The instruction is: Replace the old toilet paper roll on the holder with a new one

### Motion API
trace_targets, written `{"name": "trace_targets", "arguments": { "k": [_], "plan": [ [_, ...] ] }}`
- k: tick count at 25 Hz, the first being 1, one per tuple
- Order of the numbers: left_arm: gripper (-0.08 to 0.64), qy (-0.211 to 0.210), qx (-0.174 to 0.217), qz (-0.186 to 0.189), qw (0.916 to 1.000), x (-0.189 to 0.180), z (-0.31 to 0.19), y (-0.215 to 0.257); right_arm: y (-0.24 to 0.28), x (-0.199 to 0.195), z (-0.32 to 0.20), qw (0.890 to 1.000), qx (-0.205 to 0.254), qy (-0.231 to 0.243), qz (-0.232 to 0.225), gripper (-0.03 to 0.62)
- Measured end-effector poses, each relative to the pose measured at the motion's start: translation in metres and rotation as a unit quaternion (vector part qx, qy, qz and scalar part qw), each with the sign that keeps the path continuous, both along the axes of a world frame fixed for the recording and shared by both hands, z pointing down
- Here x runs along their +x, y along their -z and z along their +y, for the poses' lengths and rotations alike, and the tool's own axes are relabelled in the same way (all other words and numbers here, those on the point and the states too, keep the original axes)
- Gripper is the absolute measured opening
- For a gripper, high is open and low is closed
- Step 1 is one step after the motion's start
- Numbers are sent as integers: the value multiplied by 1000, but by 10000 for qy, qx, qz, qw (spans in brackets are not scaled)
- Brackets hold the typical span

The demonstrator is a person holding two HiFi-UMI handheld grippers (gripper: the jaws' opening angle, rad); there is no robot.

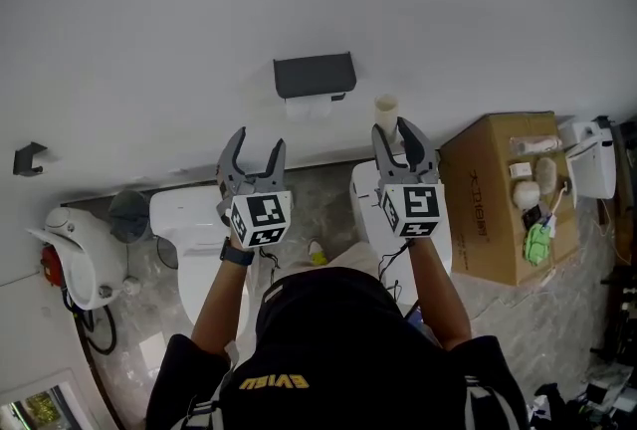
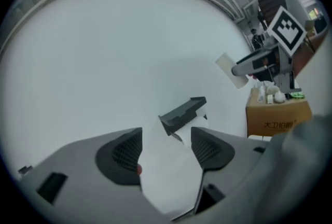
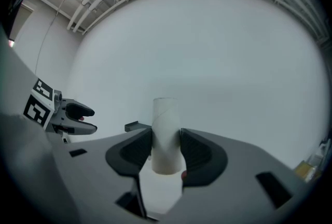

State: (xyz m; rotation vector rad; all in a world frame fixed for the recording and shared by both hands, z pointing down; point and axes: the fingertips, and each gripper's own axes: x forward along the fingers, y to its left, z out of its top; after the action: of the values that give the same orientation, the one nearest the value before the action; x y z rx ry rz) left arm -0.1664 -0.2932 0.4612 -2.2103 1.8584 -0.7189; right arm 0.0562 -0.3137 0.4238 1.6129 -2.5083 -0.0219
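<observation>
Tools are both up in front of us, close to the white wall (image 1: 149, 20). Our right tool (image 1: 394, 131) pinches a bare cardboard tube (image 1: 386, 109) between its two jaws. The tube stands up straight and pokes out above the jaw tips. Our left tool (image 1: 257, 144) has its jaws wide apart, with nothing between them. The dark grey holder (image 1: 314, 73) sits on the wall, a little above the two tools. The tube is away from the holder, off to its right. Something white shows just under the holder, but we cannot tell what it is. Down below, we see a white toilet (image 1: 194, 239) on the left and a brown box (image 1: 488, 209) with small things on top on the right.
</observation>
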Motion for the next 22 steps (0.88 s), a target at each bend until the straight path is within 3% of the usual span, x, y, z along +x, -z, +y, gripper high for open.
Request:
{"name": "trace_targets", "arguments": {
  "k": [8, 17, 22],
  "plan": [
    [270, 397, 316, 948, 9942, -47, 39, 28, 7, -17, 30, 9995, 37, 266, 153, 172],
    [208, 150, 616, 1209, 9906, -56, 59, 36, 19, -7, 30, 9998, 151, 106, -33, 172],
    [127, -45, 680, 1377, 9881, -50, 62, 40, 20, -15, 36, 9997, 177, 145, -45, 172]
  ]
}}
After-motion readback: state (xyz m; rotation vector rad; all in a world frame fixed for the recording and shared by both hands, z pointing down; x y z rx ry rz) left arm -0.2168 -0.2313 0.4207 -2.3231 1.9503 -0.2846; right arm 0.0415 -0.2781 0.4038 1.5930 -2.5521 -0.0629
